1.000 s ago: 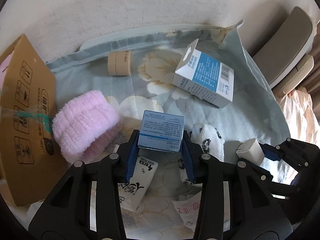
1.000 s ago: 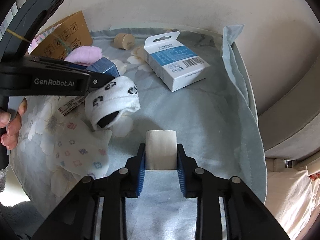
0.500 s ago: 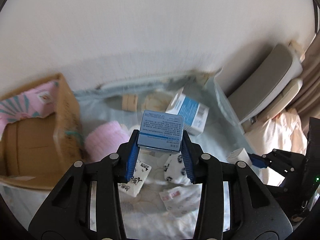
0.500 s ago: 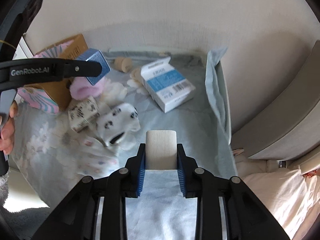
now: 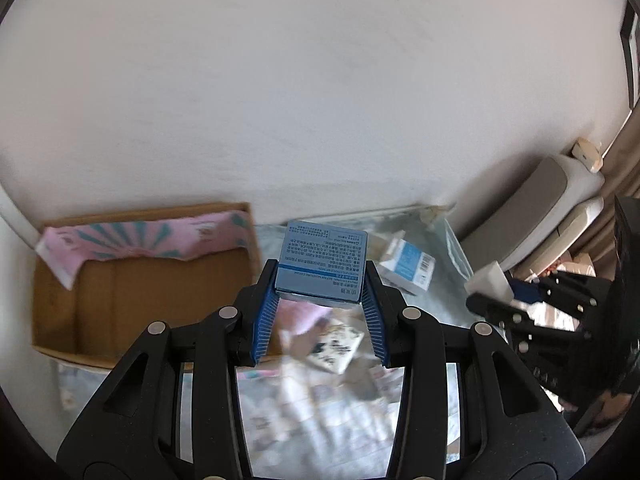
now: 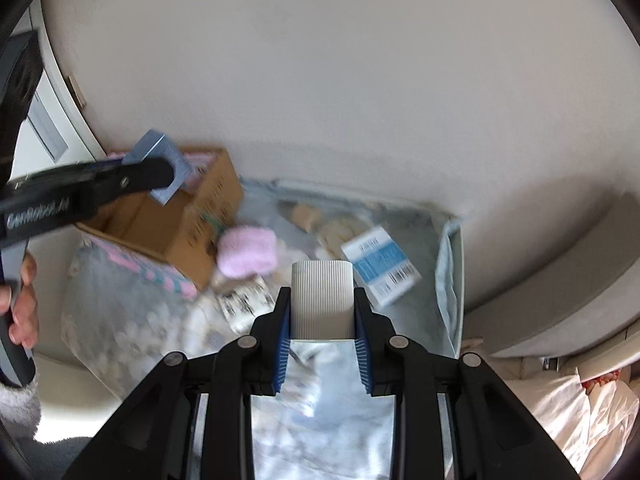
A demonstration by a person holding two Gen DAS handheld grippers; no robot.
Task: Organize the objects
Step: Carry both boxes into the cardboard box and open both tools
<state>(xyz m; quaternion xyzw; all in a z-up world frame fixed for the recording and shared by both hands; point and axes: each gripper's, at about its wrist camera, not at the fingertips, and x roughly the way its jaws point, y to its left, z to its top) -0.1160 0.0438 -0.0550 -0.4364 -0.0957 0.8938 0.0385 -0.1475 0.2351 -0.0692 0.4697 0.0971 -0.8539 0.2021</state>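
My left gripper (image 5: 321, 290) is shut on a small blue printed box (image 5: 322, 265), held high above the bed. In the right wrist view that same blue box (image 6: 158, 152) hangs over the open cardboard box (image 6: 200, 216). My right gripper (image 6: 322, 312) is shut on a white ribbed box (image 6: 322, 300); the left wrist view shows the white box (image 5: 490, 284) at the right. On the floral sheet (image 6: 320, 432) below lie a pink fluffy band (image 6: 248, 252), a white-and-blue carton (image 6: 380, 266) and a printed packet (image 6: 244, 306).
The cardboard box (image 5: 132, 280) stands at the left against the wall, with a pink patterned cloth (image 5: 140, 240) over its far edge. A beige roll (image 6: 302, 212) lies near the wall. A grey padded headboard (image 5: 532, 208) flanks the right. A hand (image 6: 20, 300) grips the left tool.
Both grippers have risen well above the bed with their boxes still held. The left one has swung toward the cardboard box, whose open inside now shows.
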